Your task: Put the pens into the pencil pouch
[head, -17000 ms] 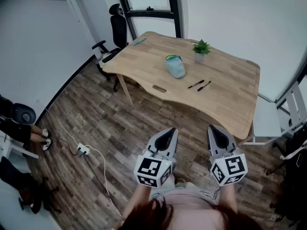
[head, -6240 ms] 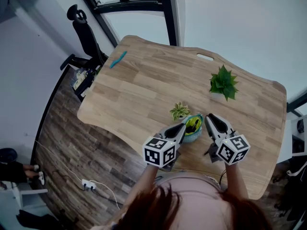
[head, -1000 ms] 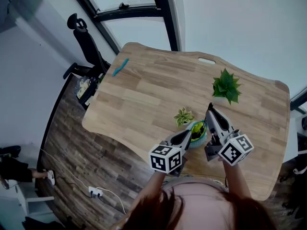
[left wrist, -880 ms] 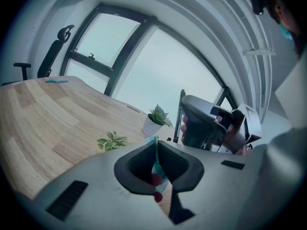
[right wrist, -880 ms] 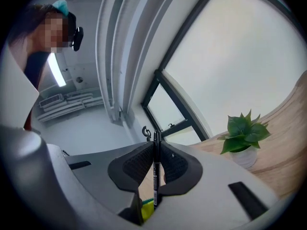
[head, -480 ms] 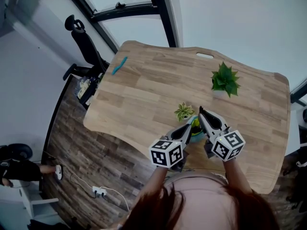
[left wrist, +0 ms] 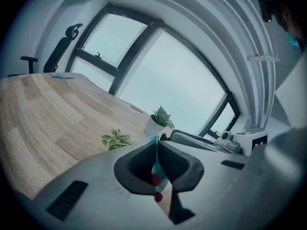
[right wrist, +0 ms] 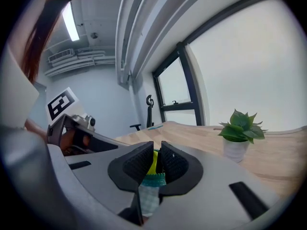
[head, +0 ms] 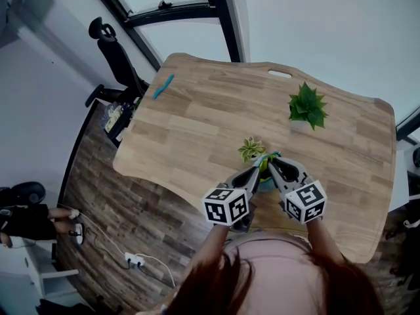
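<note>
A wooden table (head: 197,123) is seen from above. A pencil pouch (head: 264,181) stands on it close to the near edge, just in front of the person. The pouch is pale blue outside with a teal zipper edge, and a yellow-green lining is shown in its open mouth. Whether any other pens lie inside cannot be made out.

A large potted plant (head: 307,107) is placed well behind the pouch towards the right. A small leafy plant (head: 252,149) is set just beside the pouch on its far left. A teal object (head: 163,86) lies at the far left corner of the table, well apart from everything else.

The two grippers are held side by side in front of the body, with the marker cubes nearest the person. The tips converge on the mouth of the pouch, and both are pointed away and slightly downward.

The left gripper (left wrist: 157,152) is closed almost fully, and the teal zipper edge of the pouch is pinched between its pads, so that one side of the mouth is held up.

The right gripper (right wrist: 157,153) is set at the opposite side of the mouth. Only a narrow gap is left between its jaws, and a slim dark pen (right wrist: 158,161) is gripped there above the zipper edge, against the yellow-green lining.
</note>
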### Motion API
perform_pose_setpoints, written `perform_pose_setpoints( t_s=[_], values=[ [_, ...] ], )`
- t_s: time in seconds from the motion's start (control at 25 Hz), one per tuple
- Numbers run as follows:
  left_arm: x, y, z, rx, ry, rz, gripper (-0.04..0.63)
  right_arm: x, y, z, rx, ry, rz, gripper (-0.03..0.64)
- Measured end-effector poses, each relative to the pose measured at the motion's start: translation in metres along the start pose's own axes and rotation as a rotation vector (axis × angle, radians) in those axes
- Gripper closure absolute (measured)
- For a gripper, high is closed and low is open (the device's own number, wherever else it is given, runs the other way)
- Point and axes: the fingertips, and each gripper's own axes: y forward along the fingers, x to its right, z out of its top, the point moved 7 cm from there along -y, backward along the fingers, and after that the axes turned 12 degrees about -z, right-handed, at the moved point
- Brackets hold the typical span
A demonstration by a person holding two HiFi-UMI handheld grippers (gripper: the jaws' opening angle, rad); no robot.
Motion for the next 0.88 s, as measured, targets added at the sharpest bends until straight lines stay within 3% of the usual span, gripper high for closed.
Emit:
perform_pose_setpoints(
  t_s=[0.68, 0.88],
  values=[
    [0.006, -0.004, -0.002, 0.003, 0.079, 0.024, 0.578, 0.014, -0.024, 0.023, 0.071, 0.15, -0.04, 0.577],
    [0.005, -0.009, -0.004, 0.011, 0.085, 0.034, 0.528, 0.016, -0.036, 0.025, 0.074, 0.161, -0.066, 0.591]
  ],
)
